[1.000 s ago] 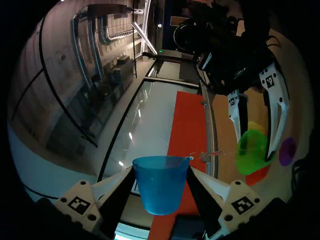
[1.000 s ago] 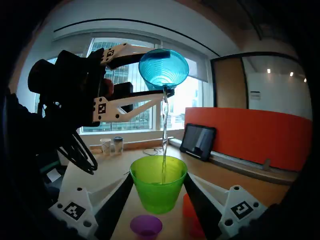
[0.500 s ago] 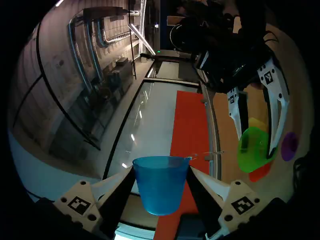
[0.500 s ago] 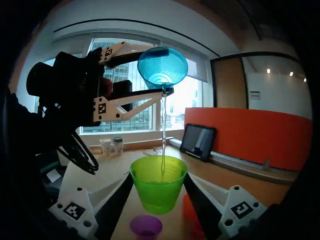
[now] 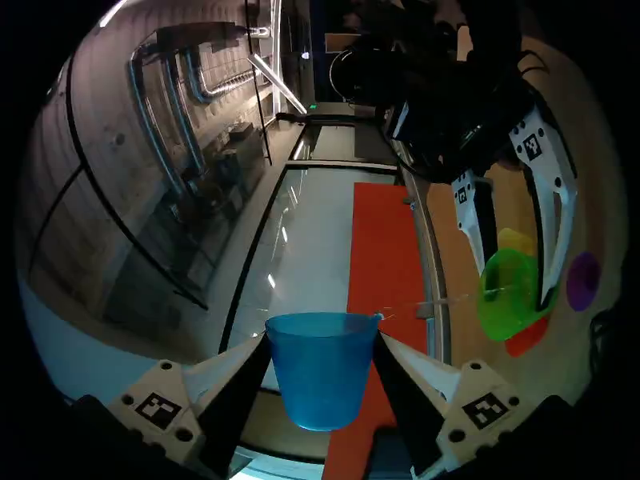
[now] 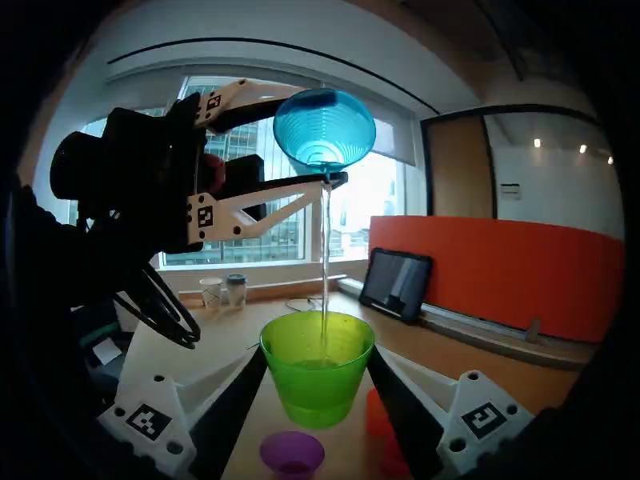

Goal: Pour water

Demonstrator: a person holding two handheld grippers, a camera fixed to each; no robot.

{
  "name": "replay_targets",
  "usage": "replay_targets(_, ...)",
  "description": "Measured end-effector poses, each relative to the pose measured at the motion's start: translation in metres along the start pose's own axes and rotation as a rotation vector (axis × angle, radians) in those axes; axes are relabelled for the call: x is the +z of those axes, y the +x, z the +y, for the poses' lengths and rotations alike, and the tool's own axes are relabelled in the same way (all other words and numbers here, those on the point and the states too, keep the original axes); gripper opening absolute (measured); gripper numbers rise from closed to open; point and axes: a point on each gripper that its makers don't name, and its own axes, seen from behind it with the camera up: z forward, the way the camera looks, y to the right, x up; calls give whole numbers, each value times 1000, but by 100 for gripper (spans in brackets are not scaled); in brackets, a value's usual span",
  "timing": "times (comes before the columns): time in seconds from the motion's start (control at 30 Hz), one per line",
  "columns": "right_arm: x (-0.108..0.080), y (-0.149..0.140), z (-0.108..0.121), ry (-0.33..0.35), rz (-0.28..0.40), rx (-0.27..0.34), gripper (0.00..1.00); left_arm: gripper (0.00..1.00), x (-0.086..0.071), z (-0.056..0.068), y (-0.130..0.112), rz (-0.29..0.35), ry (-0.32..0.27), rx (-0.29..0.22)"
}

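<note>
The window (image 6: 272, 232) fills the background beyond both tongs in the right gripper view, with the orange partition (image 6: 512, 272) to the right of the right tongs. The wooden desk (image 6: 448, 352) lies below both tongs.

The left tongs (image 5: 322, 344) pinch the blue cup (image 5: 322, 380) by its sides, one finger on each. In the right gripper view, these tongs stand high above the right tongs, and the blue cup is tipped with its mouth facing the camera.

The right tongs (image 6: 318, 360) pinch the green cup (image 6: 318, 388) in the same way, directly beneath the blue cup. The green cup is upright and has water in its bottom. Whether its base touches the desk cannot be told.

A tablet (image 6: 394, 284) leans on the desk beyond the right tongs, to their right.

A purple cup (image 6: 292, 452) stands below the green cup, between the fingers of the right tongs. An orange cup (image 6: 378, 416) stands just beside the green cup, at the right finger. In the left gripper view, a yellow cup (image 5: 516, 240) lies between the fingers of the right tongs, behind the green cup.

A thin stream of water (image 6: 324, 256) runs from the lip of the blue cup down into the green cup.
</note>
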Motion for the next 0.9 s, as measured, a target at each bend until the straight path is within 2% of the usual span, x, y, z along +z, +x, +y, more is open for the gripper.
replay_targets(0.57,-3,0,1,-5,2,-2,90,86,-3,0,8,11,13,108)
replay_targets(0.9,-2,1,2,-7,4,-1,90,86,-2,4,11,20,17,164)
